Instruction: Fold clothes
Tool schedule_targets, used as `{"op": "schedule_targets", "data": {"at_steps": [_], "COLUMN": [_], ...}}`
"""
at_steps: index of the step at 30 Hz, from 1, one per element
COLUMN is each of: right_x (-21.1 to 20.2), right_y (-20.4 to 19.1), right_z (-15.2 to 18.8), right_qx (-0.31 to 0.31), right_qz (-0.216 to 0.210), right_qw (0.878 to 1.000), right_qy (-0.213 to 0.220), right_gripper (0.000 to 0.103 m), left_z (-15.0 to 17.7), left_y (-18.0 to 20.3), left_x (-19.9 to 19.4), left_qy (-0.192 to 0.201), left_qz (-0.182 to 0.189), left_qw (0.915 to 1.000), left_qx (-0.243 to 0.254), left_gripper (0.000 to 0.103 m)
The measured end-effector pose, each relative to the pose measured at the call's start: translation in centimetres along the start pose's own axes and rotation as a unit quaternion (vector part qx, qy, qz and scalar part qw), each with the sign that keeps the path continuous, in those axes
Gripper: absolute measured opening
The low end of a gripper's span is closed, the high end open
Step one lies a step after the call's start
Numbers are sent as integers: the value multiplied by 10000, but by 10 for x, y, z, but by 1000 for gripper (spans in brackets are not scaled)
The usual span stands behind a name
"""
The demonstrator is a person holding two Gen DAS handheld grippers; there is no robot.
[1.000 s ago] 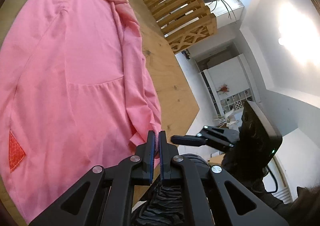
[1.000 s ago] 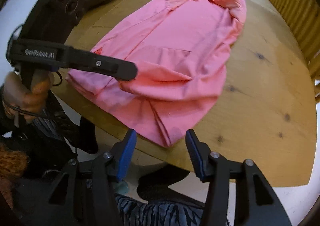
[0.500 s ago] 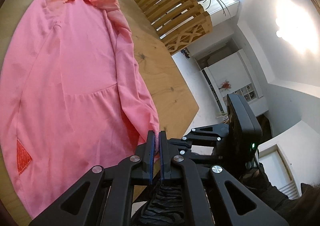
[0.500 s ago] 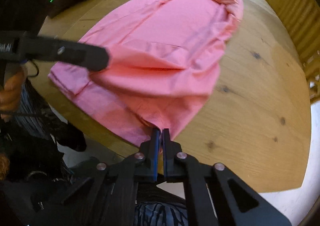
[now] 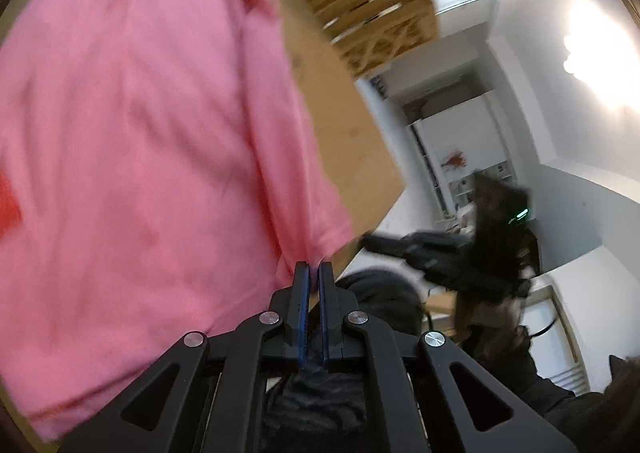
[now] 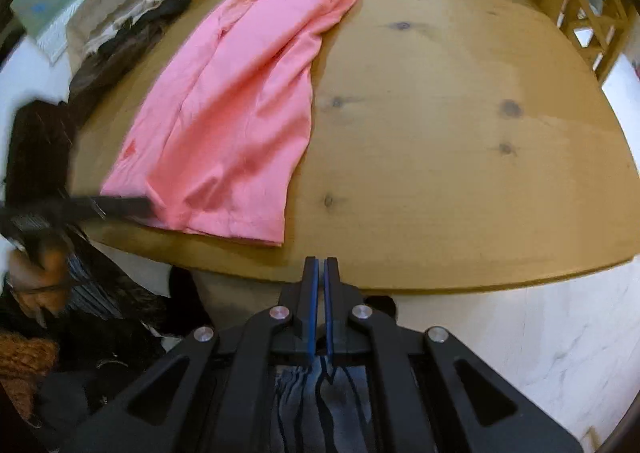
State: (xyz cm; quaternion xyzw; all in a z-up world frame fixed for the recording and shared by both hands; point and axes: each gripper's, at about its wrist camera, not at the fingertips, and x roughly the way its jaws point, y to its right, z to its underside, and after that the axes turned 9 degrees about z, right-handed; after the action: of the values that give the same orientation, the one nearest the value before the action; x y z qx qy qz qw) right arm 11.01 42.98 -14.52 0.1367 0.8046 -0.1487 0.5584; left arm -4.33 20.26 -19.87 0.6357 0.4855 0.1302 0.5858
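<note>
A long pink garment [image 6: 240, 113] lies lengthwise on the round wooden table [image 6: 440, 133], its hem at the near edge. In the blurred left wrist view the garment [image 5: 140, 133] fills the left side. My left gripper [image 5: 313, 265] is shut, with the hem's fabric running into its tips. From the right wrist view, the left gripper [image 6: 146, 207] sits at the hem's near left corner. My right gripper [image 6: 320, 261] is shut with nothing in it, just off the table's edge and apart from the hem's right corner. It also shows as a dark blur, the right gripper [image 5: 366, 241].
A pile of dark and pale clothes [image 6: 132, 25] lies at the table's far left. A slatted wooden bench [image 6: 588, 13] stands behind the table on the right. A person's hand [image 6: 40, 265] holds the left tool. The table's right half is bare wood.
The right gripper shut at the hem, then drew away to the right with nothing in it. The lifted hem has dropped flat onto the table. The left view has swung closer and blurred.
</note>
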Motion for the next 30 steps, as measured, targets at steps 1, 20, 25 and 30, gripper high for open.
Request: {"op": "schedule_targets", "data": {"at_steps": [1, 20, 25, 30], "right_x": [-6, 37, 72, 78], "right_y": [-1, -18, -33, -36], "right_z": [0, -207, -244, -248], "right_qx": [-4, -473, -555, -646], "right_qz": [63, 28, -155, -186], "right_qw": [10000, 9984, 9982, 9976], "right_qy": [77, 300, -140, -153], "right_gripper": [3, 32, 32, 27], "left_z": [3, -16, -24, -28], "left_y": [-5, 44, 40, 31], "left_x": [0, -29, -16, -13], "left_qy": [-14, 213, 90, 3], "left_qz": [-8, -900, -1116, -1183], "left_qw": [10000, 9910, 9887, 9887], "left_qx": [-76, 967, 999, 921], "left_gripper": [3, 3, 3, 3]}}
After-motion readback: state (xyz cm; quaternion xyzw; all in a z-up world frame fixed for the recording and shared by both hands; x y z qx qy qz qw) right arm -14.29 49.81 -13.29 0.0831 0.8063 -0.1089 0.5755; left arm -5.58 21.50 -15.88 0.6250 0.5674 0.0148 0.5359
